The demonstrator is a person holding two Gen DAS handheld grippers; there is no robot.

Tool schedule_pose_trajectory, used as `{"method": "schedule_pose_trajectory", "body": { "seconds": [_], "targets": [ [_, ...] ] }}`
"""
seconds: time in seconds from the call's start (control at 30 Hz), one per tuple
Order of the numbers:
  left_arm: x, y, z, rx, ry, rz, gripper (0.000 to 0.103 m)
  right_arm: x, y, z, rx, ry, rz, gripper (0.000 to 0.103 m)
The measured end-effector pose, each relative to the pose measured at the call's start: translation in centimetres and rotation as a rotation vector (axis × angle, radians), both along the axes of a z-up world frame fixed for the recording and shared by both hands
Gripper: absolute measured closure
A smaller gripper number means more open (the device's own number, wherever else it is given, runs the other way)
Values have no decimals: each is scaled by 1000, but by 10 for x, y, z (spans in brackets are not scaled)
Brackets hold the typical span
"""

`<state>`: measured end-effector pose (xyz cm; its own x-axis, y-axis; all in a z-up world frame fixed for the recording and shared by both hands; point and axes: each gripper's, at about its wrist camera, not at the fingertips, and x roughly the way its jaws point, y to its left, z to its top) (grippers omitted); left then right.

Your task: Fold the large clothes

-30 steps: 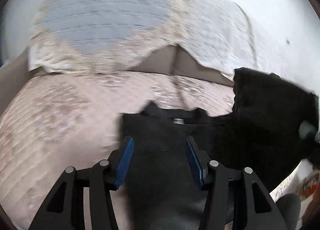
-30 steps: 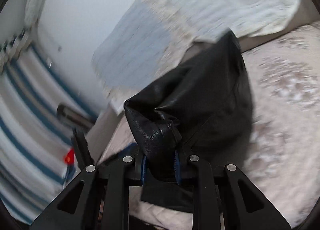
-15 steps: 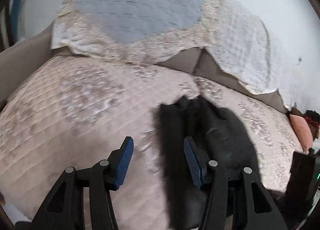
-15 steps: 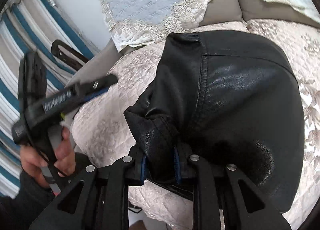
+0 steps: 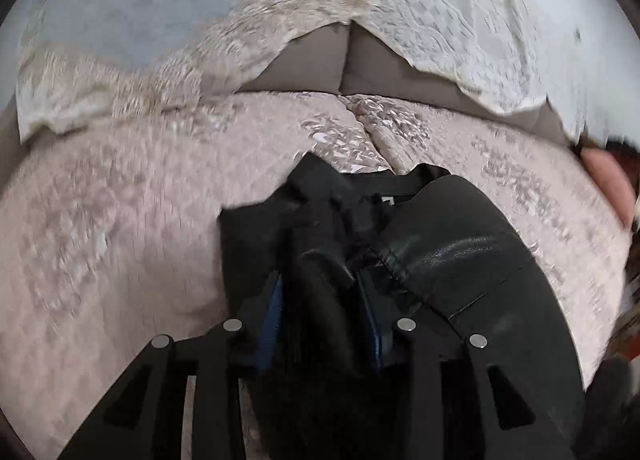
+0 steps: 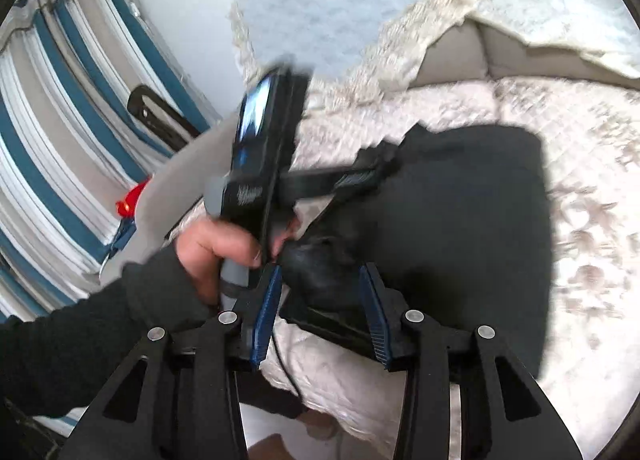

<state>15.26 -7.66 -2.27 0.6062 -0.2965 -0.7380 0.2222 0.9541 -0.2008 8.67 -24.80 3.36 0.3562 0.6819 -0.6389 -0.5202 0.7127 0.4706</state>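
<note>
From the left wrist, the black leather jacket (image 5: 460,260) lies on the sofa seat (image 5: 120,240), near its front edge, running away from the left gripper (image 5: 324,312) toward the seam between the back cushions (image 5: 344,71), with its bulk spread to the right. A ridge of the jacket stands between the blue pads, and the jaws are closing on it; through the blur I would guess they are not yet pinching. A second ago this gripper stood wide over flatter cloth. From the right wrist, the jacket (image 6: 460,219) lies straight ahead and to the right of the right gripper (image 6: 324,300), whose jaws are opening off a hump of leather. A second ago they were clenched on a lifted fold. The left hand (image 6: 212,244) now sits just beside it, the closer one.
</note>
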Motion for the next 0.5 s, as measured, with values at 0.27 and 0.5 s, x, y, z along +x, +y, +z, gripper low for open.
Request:
{"method": "schedule_pose_trajectory", "body": {
  "seconds": [0.27, 0.5],
  "targets": [
    [-29, 20, 33, -11, -36, 49, 65, 18, -23, -29, -98, 18, -108, 61],
    [-53, -4, 102, -117, -160, 50, 64, 18, -19, -38, -109, 13, -102, 61]
  ]
}}
